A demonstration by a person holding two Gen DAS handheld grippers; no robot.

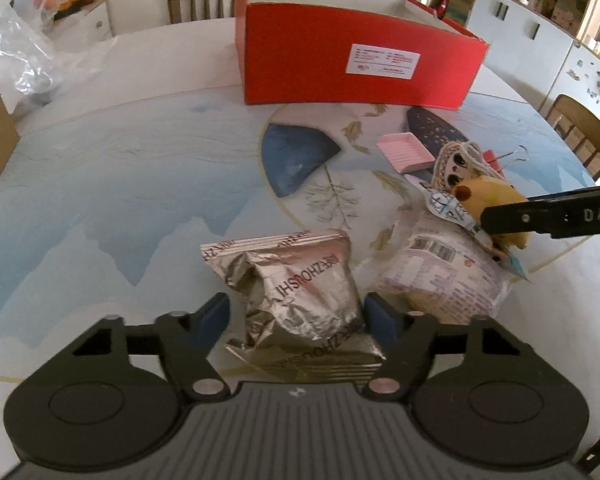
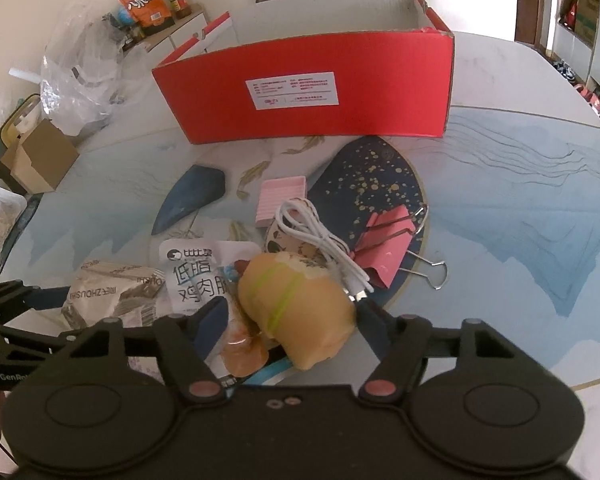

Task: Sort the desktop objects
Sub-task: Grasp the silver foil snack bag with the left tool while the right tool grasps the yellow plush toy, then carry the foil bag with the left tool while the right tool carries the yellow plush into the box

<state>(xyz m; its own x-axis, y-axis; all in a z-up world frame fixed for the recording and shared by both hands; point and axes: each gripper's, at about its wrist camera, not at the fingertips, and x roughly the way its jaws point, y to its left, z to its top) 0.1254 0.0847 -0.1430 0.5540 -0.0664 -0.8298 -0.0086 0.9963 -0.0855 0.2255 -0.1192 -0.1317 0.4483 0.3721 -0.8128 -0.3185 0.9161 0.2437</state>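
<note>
On the bench: 1 red box (image 2: 304, 92), open top, far side. 1 pink ridged tray (image 2: 281, 200). 2 pink binder clips (image 2: 384, 248) at right, overlapping. 1 white cable (image 2: 320, 240), coiled. 1 silver foil packet (image 1: 300, 292), near left. 1 white snack pouch w/ blue print (image 2: 192, 276). 1 pale printed bag (image 1: 444, 268). 1 yellow plush toy (image 2: 296, 312). 1 patterned pouch (image 1: 456, 164). 1 brown carton (image 2: 40, 160) & 1 clear plastic bag (image 2: 84, 76), far left. 2 chairs (image 1: 200, 0) in left view.
</note>
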